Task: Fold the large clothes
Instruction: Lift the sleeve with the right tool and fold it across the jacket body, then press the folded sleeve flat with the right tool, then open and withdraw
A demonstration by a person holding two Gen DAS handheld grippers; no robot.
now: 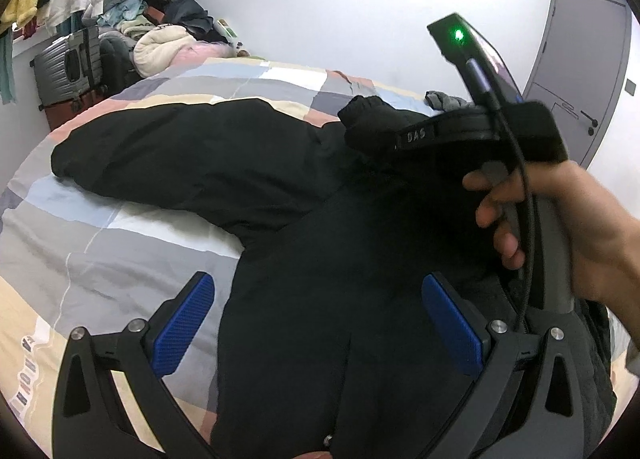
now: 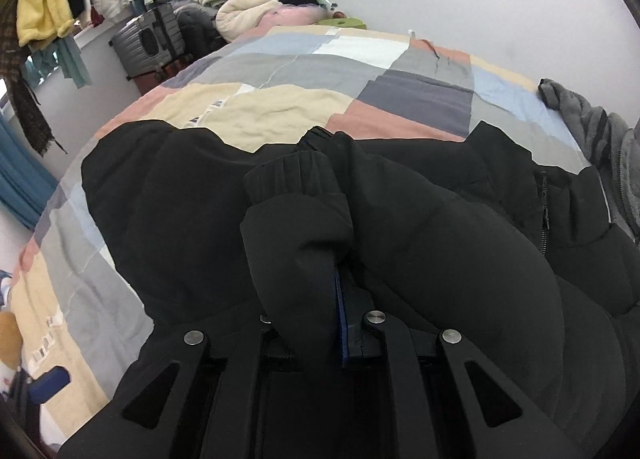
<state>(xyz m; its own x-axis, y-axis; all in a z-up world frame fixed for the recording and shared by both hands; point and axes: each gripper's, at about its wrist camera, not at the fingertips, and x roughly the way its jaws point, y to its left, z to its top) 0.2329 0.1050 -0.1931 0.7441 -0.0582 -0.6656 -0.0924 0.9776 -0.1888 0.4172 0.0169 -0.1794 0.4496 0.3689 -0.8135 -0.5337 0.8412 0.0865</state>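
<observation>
Two grippers are entered, nearest first: the left gripper (image 1: 318, 323), its ribbed blue pads (image 1: 182, 323) spread wide with nothing between them, is held above the black padded jacket (image 1: 340, 299); the right gripper (image 2: 338, 315) is closed on the jacket's sleeve (image 2: 296, 227), the ribbed knit cuff (image 2: 290, 175) being bunched just beyond the fingertips (one blue pad edge alone is visible, the rest buried in cloth). Jacket: thick, puffy, matte, quilted in soft bulges, a black zip (image 2: 544, 211) running near the collar; it is spread across the bed (image 2: 400, 71), whose cover is a smooth patchwork of grey, cream, pink and pale blue. Risk is judged as follows: slippery, springy padding may be released from so narrow a pinch, and a fold laid over such bulk may be sprung open again unless pressed flat. Beyond are noted a grey fleece garment (image 2: 580, 115), a ribbed grey suitcase (image 1: 68, 63), heaped clothes (image 1: 160, 35).
</observation>
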